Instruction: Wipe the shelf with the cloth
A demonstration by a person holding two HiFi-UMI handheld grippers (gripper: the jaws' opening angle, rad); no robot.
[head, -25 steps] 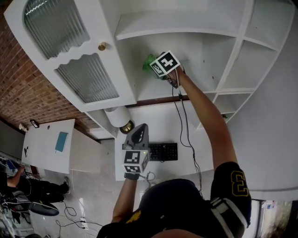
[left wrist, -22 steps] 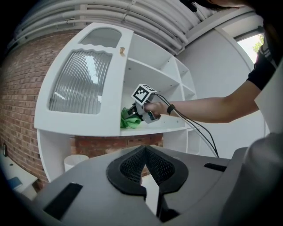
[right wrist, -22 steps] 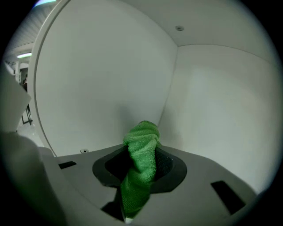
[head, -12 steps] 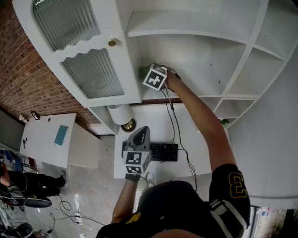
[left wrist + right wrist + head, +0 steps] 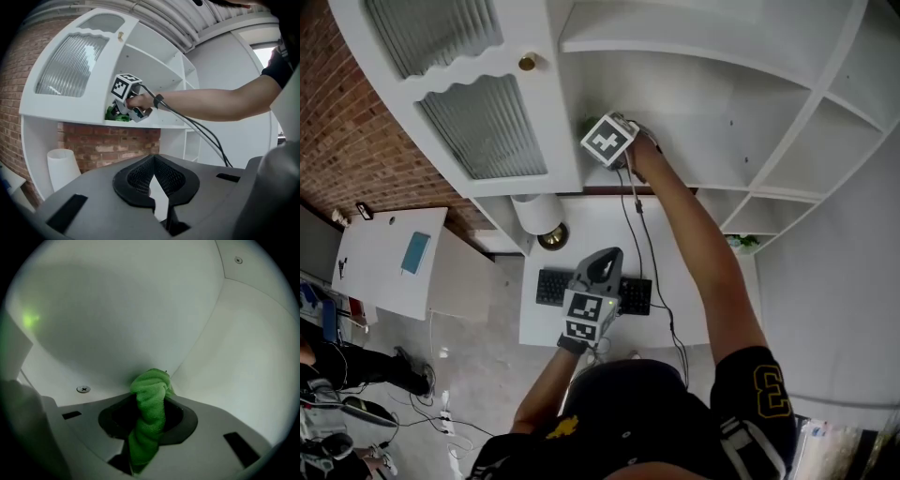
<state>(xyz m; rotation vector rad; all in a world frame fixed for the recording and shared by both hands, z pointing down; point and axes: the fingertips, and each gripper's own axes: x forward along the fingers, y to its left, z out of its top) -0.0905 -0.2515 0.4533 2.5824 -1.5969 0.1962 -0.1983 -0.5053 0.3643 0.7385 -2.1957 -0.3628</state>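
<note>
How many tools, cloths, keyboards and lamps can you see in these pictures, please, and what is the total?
Tools: 2 (left tool, right tool)
Cloths: 1 (green cloth)
Keyboards: 1 (keyboard)
Lamps: 1 (lamp)
Total: 5

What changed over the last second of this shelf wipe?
The right hand-held gripper, shut on the green cloth, slid left along the shelf toward the cabinet door. Nothing was picked up or let go. The left hand-held gripper stayed low over the desk, shut and empty.
</note>
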